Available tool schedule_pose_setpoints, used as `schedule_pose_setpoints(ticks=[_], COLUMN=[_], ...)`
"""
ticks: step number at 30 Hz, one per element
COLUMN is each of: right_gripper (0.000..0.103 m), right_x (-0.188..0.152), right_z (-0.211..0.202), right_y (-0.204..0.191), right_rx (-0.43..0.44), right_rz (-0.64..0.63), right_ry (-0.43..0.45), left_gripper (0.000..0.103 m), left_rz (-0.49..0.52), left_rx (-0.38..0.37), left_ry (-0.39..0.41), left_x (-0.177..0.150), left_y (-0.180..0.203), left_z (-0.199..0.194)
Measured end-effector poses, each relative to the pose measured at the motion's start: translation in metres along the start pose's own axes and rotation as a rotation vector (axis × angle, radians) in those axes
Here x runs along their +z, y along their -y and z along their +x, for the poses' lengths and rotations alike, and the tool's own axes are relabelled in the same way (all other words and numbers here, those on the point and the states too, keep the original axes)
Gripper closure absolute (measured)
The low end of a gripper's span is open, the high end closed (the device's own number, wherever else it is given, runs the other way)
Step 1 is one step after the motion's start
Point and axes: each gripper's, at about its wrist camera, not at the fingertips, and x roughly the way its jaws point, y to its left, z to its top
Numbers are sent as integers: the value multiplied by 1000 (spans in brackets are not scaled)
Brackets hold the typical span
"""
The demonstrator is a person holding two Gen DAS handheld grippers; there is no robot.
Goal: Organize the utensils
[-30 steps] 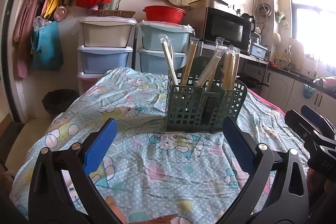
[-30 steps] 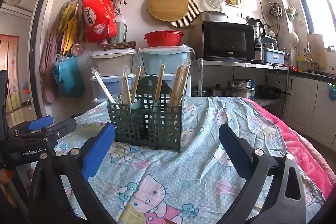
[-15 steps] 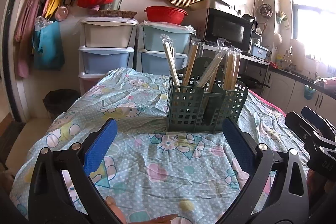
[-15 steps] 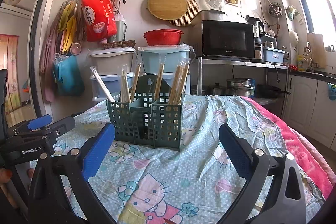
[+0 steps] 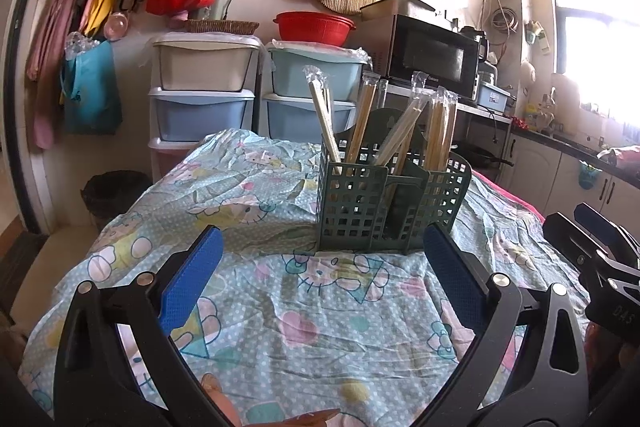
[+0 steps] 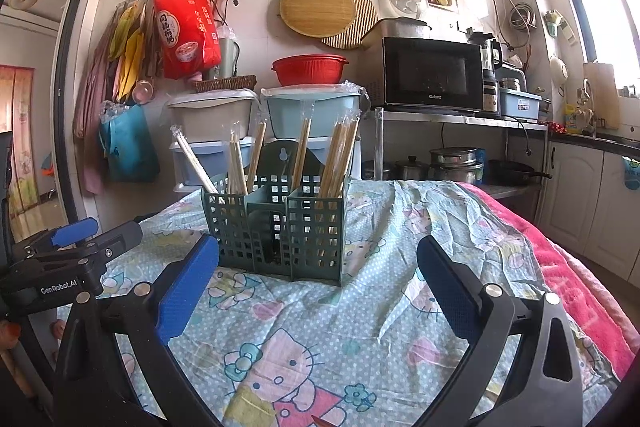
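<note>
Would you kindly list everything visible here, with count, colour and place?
utensil caddy: one, dark green, on the table centre.
wrapped chopsticks: several pairs, pale wood, upright in the caddy.
tablecloth: one, light blue cartoon print, covering the table.
microwave: one, black, on the rack behind.
red basin: one, on the drawer units.
left gripper: blue pads, open, empty.
right gripper: blue pads, open, empty.

left gripper (image 5: 320, 267): jaws wide, empty | utensil caddy (image 5: 384, 203) ahead, holding wrapped chopsticks (image 5: 404, 131)
</note>
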Motion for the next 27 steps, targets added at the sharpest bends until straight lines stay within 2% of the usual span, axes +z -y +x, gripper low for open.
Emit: schedule_pose_setpoints(ticks=[21,24,27], right_gripper=[7,7,7], right_x=[-3,0,7], right_z=[0,2,9], right_y=[7,15,34], right_rx=[-26,-44,-120], right_rz=[20,39,57], right_ry=[-12,-32,-76], left_gripper=[11,11,11], left_rz=[-50,-85,-117], left_rx=[55,80,101], left_ry=[-49,-68,-106], left_x=[0,7,21], left_y=[-13,-24,-46], left_z=[11,8,8])
